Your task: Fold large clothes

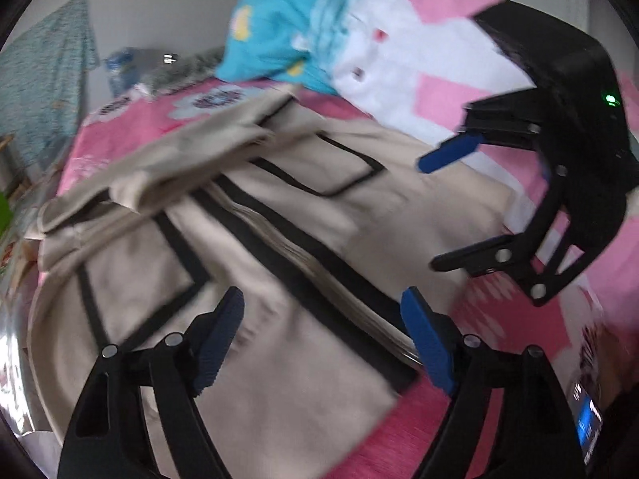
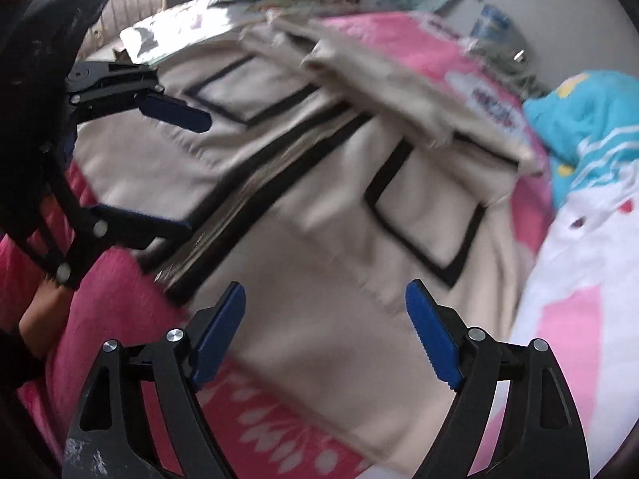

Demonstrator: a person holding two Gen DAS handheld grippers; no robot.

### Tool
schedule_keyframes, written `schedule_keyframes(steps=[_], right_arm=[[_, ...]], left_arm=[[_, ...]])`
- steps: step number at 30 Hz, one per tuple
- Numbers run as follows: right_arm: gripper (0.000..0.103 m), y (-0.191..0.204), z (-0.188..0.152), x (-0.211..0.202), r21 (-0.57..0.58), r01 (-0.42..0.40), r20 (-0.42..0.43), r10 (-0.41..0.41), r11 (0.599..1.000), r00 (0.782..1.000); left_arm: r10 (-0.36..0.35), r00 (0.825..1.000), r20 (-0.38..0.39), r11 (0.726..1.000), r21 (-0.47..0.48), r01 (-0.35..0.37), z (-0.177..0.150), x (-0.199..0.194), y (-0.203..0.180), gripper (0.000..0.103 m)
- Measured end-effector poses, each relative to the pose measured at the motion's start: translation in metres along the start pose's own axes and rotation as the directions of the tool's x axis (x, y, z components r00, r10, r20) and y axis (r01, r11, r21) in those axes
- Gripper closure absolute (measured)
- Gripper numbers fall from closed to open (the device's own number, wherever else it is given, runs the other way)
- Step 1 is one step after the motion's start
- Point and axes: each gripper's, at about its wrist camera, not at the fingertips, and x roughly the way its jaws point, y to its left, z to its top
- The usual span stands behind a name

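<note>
Beige cloth with black trim: large jacket, spread front-up on pink bed cover, black-edged zip line down the middle, black-outlined pockets either side, one sleeve folded across the upper part. Left gripper above the jacket's lower edge, blue pads well apart, nothing between them, no cloth touched. Right gripper likewise spread wide and empty, over the hem on the other side; also seen from the left wrist view at the right edge, jaws gaping over the cover. Past the jacket, turquoise bundle and white-and-pink quilt lying at the head of the bed. Patterned teal cloth hanging on the wall behind. Frames blurred.
</note>
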Motion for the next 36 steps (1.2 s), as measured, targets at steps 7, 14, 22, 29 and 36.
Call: schedule_keyframes(steps=[7,14,22,29,36], right_arm=[[0.019,0.029,-0.01,0.011,-0.134,0.089,0.039,-0.085,0.987,0.996],[0.019,0.014,-0.007,0.001,-0.068,0.047,0.078,-0.041,0.997,0.996],[0.019,0.015,-0.012,0.01,-0.061,0.029,0.038,-0.027,0.998,0.999],[0.018,0.018,-0.013,-0.003,-0.088,-0.017,0.061,0.022,0.996,0.998],[0.018,0.02,-0.02,0.002,-0.113,0.014,0.01,-0.013,0.993,1.0]], left_arm=[[-0.02,0.998,-0.064,1.0,0.0,0.02,-0.025,0.012,-0.015,0.013],[-0.049,0.998,-0.034,0.998,-0.032,0.048,-0.02,-0.006,-0.008,0.013],[-0.02,0.994,-0.107,1.0,-0.007,0.019,-0.028,0.019,-0.01,0.005],[-0.06,0.993,-0.099,0.998,0.031,0.063,-0.023,0.008,-0.019,0.005],[-0.001,0.992,-0.13,0.995,0.103,0.015,-0.029,0.018,-0.025,0.005]])
